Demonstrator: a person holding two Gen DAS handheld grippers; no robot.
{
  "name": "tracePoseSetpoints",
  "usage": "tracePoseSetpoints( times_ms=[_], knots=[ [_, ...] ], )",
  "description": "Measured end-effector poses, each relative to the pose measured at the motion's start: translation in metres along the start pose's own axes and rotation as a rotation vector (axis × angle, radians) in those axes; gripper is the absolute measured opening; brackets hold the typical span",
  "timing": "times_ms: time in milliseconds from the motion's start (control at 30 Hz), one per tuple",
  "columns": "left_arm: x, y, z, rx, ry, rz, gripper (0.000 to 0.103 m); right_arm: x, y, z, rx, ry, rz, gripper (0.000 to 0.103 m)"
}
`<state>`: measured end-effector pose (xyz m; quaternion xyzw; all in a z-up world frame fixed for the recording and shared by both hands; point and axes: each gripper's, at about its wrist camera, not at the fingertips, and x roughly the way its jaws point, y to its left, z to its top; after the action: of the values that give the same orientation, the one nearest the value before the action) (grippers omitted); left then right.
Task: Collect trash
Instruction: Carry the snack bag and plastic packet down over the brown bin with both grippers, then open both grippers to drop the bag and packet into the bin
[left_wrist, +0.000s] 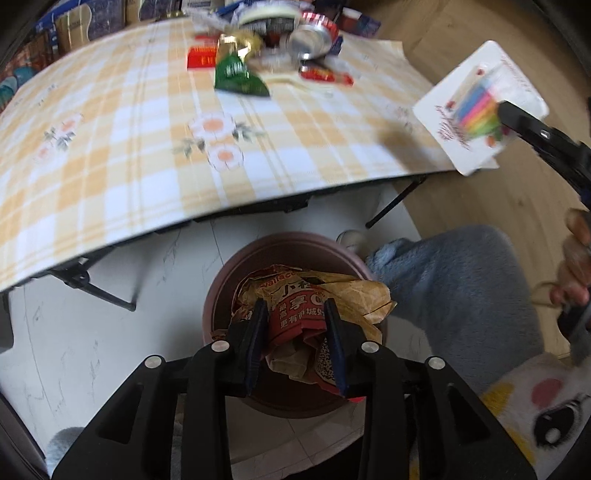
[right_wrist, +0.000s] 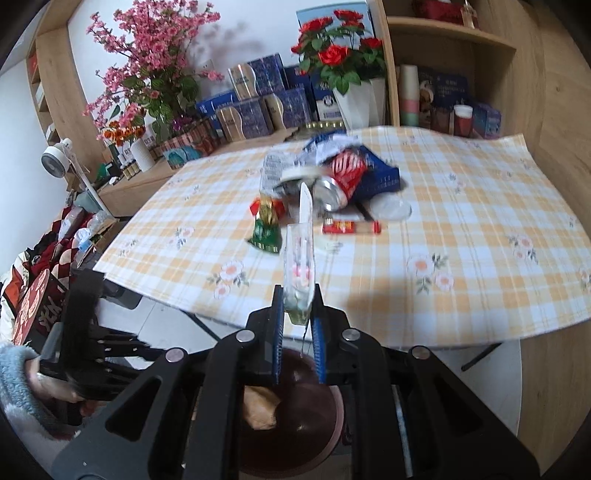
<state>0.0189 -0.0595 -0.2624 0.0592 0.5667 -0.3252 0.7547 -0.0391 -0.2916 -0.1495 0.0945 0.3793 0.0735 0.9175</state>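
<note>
Over a round brown-pink bin (left_wrist: 221, 280) on the floor, my left gripper (left_wrist: 296, 317) is shut on a crumpled brown and red paper bag (left_wrist: 295, 317), which hangs in the bin's mouth. My right gripper (right_wrist: 298, 310) is shut on a white card pack of coloured candles (right_wrist: 301, 269), seen edge-on, with the bin (right_wrist: 332, 424) below it. In the left wrist view that pack (left_wrist: 476, 110) is at the right, off the table's edge. More trash lies on the table: a green wrapper (right_wrist: 266, 230), a crushed can (right_wrist: 343, 177) and a red box (right_wrist: 351, 227).
The folding table has a yellow checked cloth (left_wrist: 110, 155) and black legs (left_wrist: 92, 288) near the bin. A person's blue fleece leg (left_wrist: 443, 288) is right of the bin. Flower pots (right_wrist: 351, 96), blue boxes and wooden shelves (right_wrist: 443, 74) stand behind the table.
</note>
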Motion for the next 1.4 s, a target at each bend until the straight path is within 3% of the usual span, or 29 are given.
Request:
tracePoseSetpoints(
  times_ms=[67,200,467,600,767,1000,1100,1400],
  knots=[
    [0.008,-0.002,0.0,0.005,-0.014,0.001,0.039,0.004,0.0,-0.008,0.001,0.016,0.002,0.017],
    [0.005,-0.001,0.0,-0.019,-0.075,0.01,0.066,0.013,0.001,-0.026,0.002,0.054,0.014,0.017],
    [-0.047,0.01,-0.009,-0.055,-0.297,0.138,0.09,0.034,0.024,-0.046,-0.067,0.122,0.116,0.017],
    [-0.068,0.018,-0.022,-0.055,-0.397,0.212,0.093,0.056,0.043,-0.059,-0.135,0.195,0.161,0.017],
    [-0.077,0.033,-0.039,-0.094,-0.461,0.295,0.095,0.088,0.06,-0.077,-0.207,0.284,0.173,0.017],
    [-0.066,0.048,-0.045,-0.163,-0.421,0.366,0.095,0.131,0.054,-0.103,-0.21,0.383,0.115,0.017],
    [-0.064,0.049,-0.046,-0.17,-0.413,0.363,0.095,0.146,0.049,-0.11,-0.188,0.45,0.091,0.017],
    [-0.056,0.051,-0.044,-0.172,-0.376,0.366,0.095,0.145,0.041,-0.111,-0.159,0.451,0.087,0.017]
  ],
)
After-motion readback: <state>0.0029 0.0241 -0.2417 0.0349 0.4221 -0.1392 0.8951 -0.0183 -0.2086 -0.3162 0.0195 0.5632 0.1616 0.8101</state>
